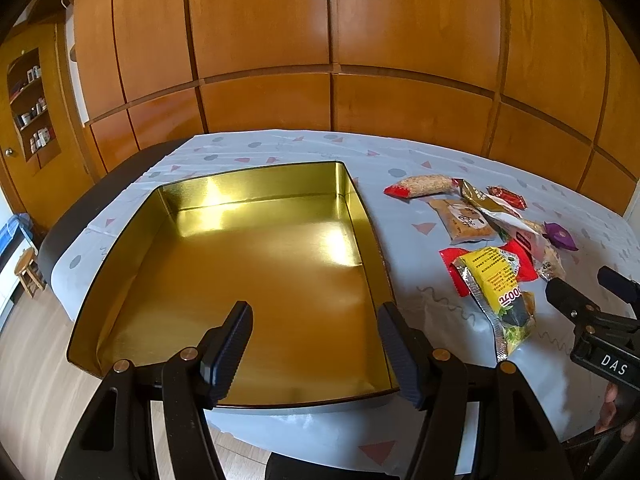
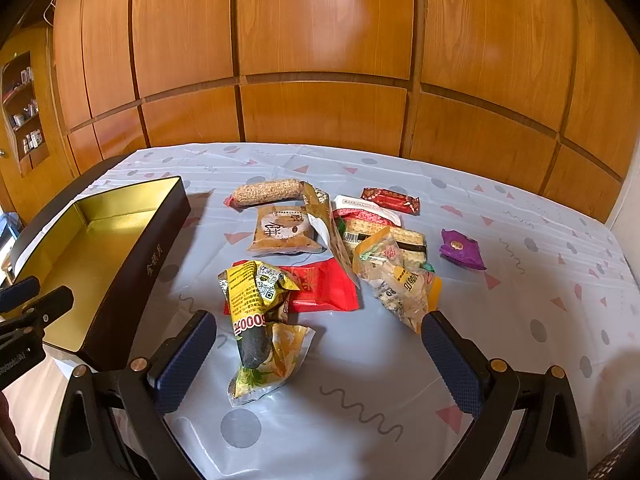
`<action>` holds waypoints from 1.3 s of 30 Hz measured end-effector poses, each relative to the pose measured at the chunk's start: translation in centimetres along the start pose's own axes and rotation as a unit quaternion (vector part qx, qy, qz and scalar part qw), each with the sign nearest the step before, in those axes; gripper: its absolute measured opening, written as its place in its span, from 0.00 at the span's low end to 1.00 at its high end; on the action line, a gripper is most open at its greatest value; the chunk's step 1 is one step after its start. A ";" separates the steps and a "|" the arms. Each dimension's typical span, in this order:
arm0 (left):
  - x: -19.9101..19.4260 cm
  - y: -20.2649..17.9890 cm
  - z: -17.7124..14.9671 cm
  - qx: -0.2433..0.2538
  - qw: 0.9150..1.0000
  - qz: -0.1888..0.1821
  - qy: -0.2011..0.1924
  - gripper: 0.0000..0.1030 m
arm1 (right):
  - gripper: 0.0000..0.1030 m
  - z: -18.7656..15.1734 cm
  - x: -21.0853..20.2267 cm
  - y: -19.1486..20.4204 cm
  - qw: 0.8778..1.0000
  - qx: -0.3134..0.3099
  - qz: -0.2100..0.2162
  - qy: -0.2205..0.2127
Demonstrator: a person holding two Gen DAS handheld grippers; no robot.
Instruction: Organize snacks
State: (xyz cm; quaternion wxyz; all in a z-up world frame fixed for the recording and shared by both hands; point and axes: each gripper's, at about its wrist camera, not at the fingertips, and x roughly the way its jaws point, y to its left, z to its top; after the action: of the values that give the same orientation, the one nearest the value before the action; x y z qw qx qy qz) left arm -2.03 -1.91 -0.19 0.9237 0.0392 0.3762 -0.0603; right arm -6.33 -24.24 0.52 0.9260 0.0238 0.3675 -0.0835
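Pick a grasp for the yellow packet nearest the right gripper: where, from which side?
Grip the yellow snack packet across its dark bulging middle, coming from above. It lies flat on the tablecloth, long axis running away from the right gripper, so the open fingers already straddle its narrow width. The crinkled ends would likely slip.

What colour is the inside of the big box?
Shiny gold. The box shows its inside best in the left wrist view; its outer wall looks dark.
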 end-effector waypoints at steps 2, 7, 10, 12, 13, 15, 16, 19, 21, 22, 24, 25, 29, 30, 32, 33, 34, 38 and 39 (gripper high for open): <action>0.0 -0.1 0.0 0.001 1.000 -0.001 0.000 0.64 | 1.00 0.0 0.0 0.0 1.000 0.000 0.000 0.000; 0.1 -0.2 0.0 0.002 1.000 -0.003 0.001 0.64 | 1.00 0.0 0.0 -0.2 1.000 0.001 -0.001 0.000; 0.1 -0.3 -0.1 0.004 1.000 -0.004 0.002 0.64 | 1.00 -0.1 0.1 -0.4 1.000 0.003 -0.001 0.001; 0.1 -0.4 -0.1 0.006 1.000 -0.005 0.002 0.64 | 1.00 -0.1 0.1 -0.4 1.000 0.002 -0.002 0.001; 0.1 -0.5 -0.1 0.007 1.000 -0.007 0.003 0.64 | 1.00 -0.1 0.1 -0.5 1.000 0.003 -0.002 0.001; 0.0 -0.7 -0.1 0.010 1.000 -0.010 0.003 0.64 | 1.00 -0.1 0.2 -0.7 1.000 0.004 -0.004 -0.001; 0.0 -0.8 0.0 0.012 1.000 -0.012 0.005 0.64 | 1.00 -0.1 0.2 -0.8 1.000 0.005 -0.004 -0.001; -0.2 -1.3 0.1 0.021 1.000 -0.022 0.005 0.64 | 1.00 0.0 0.3 -1.1 1.000 0.003 -0.007 0.000; -0.2 -1.8 0.4 0.028 0.999 -0.032 0.008 0.64 | 1.00 0.4 0.4 -1.8 1.000 0.000 -0.011 -0.003; -0.2 -2.1 0.6 0.032 0.999 -0.040 0.010 0.64 | 1.00 0.6 0.3 -2.2 1.000 -0.001 -0.015 -0.005; -0.4 -3.0 1.0 0.044 0.997 -0.057 0.010 0.64 | 1.00 1.4 0.3 -3.5 1.000 -0.001 -0.021 -0.007; -0.6 -3.6 1.3 0.051 0.996 -0.068 0.009 0.64 | 1.00 1.8 0.3 -4.3 1.000 0.002 -0.024 -0.008; 0.1 -6.2 2.5 0.073 0.990 -0.120 0.033 0.64 | 1.00 4.2 0.7 -8.9 0.999 0.016 -0.041 0.012; 0.4 -6.9 2.7 0.077 0.987 -0.131 0.042 0.64 | 1.00 4.7 0.8 -9.9 0.999 0.021 -0.039 0.019; 1.4 -8.4 3.0 0.083 0.983 -0.152 0.063 0.64 | 1.00 5.7 1.2 -12.2 0.998 0.024 -0.044 0.038; 2.0 -9.1 3.2 0.083 0.981 -0.160 0.077 0.64 | 1.00 6.0 1.3 -12.9 0.998 0.024 -0.049 0.043; 2.6 -9.7 3.3 0.082 0.979 -0.167 0.089 0.64 | 1.00 6.3 1.4 -13.8 0.997 0.020 -0.055 0.045; 5.0 -11.8 3.4 0.066 0.972 -0.181 0.131 0.64 | 1.00 6.3 1.9 -16.1 0.996 0.009 -0.073 0.039; 5.8 -12.2 3.3 0.065 0.972 -0.180 0.137 0.64 | 1.00 6.2 2.0 -16.5 0.997 0.013 -0.072 0.039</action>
State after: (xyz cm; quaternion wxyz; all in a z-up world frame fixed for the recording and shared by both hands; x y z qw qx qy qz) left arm 2.65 -14.81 -2.16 0.8331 0.0390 0.4950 -0.2439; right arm -3.61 -41.39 3.95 0.9020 0.0128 0.4033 -0.1534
